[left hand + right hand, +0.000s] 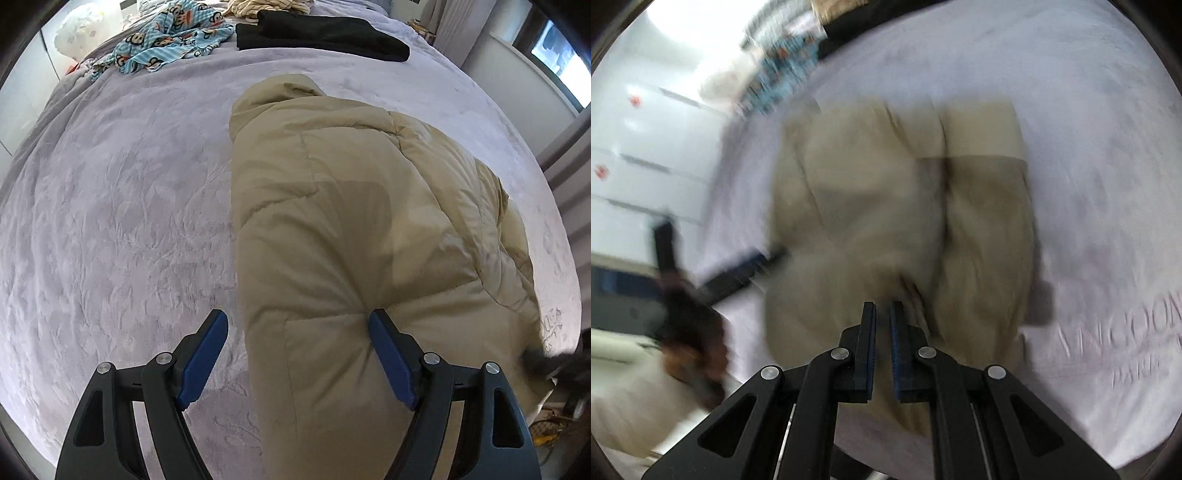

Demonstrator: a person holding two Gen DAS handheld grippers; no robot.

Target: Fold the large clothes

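Lavender bedding (110, 221) covers the bed, and the tan puffer coat (351, 221) lies toward its right edge, already gathered into a long, thick bundle (sleeves seem tucked in). The left gripper (297, 321) is spread wide, one finger denting the near end; the right gripper (882, 310) is nearly closed, pinching nothing. Likely left: a crosswise fold, then the patterned garment (166, 37) at the far edge.

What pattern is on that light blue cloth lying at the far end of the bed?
Cartoon monkey faces on pale blue stripes; the blue cloth shows best in the left wrist view.
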